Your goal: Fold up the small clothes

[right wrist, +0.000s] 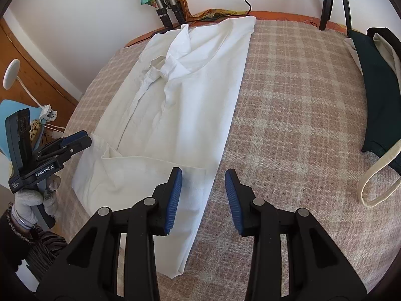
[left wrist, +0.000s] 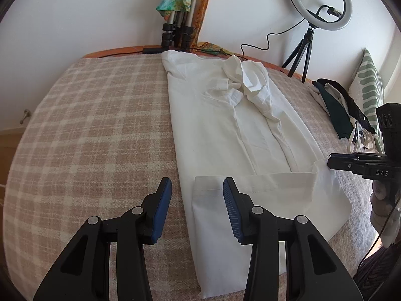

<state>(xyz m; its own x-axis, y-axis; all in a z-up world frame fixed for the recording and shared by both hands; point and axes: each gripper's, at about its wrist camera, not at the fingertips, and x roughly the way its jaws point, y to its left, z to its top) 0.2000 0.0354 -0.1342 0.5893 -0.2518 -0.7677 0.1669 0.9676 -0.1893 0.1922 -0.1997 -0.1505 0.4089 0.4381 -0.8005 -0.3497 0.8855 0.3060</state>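
Note:
A white shirt (left wrist: pixel 225 125) lies lengthwise on the checked blanket (left wrist: pixel 87 125), sides folded in, with its bottom hem turned up into a flap (left wrist: pixel 253 183). My left gripper (left wrist: pixel 197 193) is open above the flap's near left corner. In the right wrist view the shirt (right wrist: pixel 188 95) lies left of centre, and my right gripper (right wrist: pixel 203 188) is open over its right edge near the hem. The right gripper also shows at the far right of the left wrist view (left wrist: pixel 333 161), the left one at the left of the right wrist view (right wrist: pixel 85 140).
A pile of dark and cream clothes (right wrist: pixel 376 87) lies at the blanket's right side, with a cream strap loop (right wrist: pixel 376 178). A ring light on a tripod (left wrist: pixel 318 7) and folded tripod legs (left wrist: pixel 175 30) stand at the far edge. A striped pillow (left wrist: pixel 368 92) leans at right.

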